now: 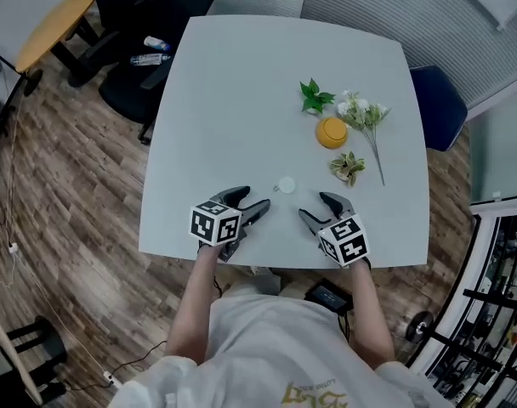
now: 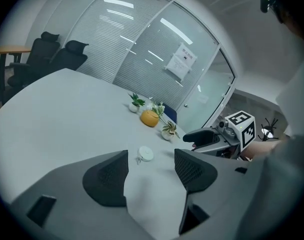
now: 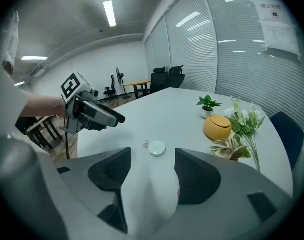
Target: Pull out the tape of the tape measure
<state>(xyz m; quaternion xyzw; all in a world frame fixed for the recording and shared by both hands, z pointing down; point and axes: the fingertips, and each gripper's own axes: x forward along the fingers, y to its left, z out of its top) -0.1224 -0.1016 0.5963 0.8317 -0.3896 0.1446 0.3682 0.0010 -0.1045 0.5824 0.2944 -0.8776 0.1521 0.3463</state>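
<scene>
A small round white tape measure [image 1: 285,186] lies on the white table [image 1: 241,100], with a little tab at its left side. It also shows ahead of the jaws in the left gripper view as the tape measure [image 2: 145,154] and in the right gripper view as the tape measure [image 3: 157,148]. My left gripper [image 1: 252,207] hovers open just left of it, nothing between its jaws. My right gripper [image 1: 316,207] stands open just right of it, also holding nothing. Neither touches the tape measure.
An orange round pot [image 1: 332,132], a small green plant [image 1: 313,97], white flowers on a stem [image 1: 363,114] and a leafy sprig [image 1: 348,167] lie at the table's right. Black office chairs [image 1: 144,32] stand beyond the far left corner. A blue chair [image 1: 437,104] sits at the right.
</scene>
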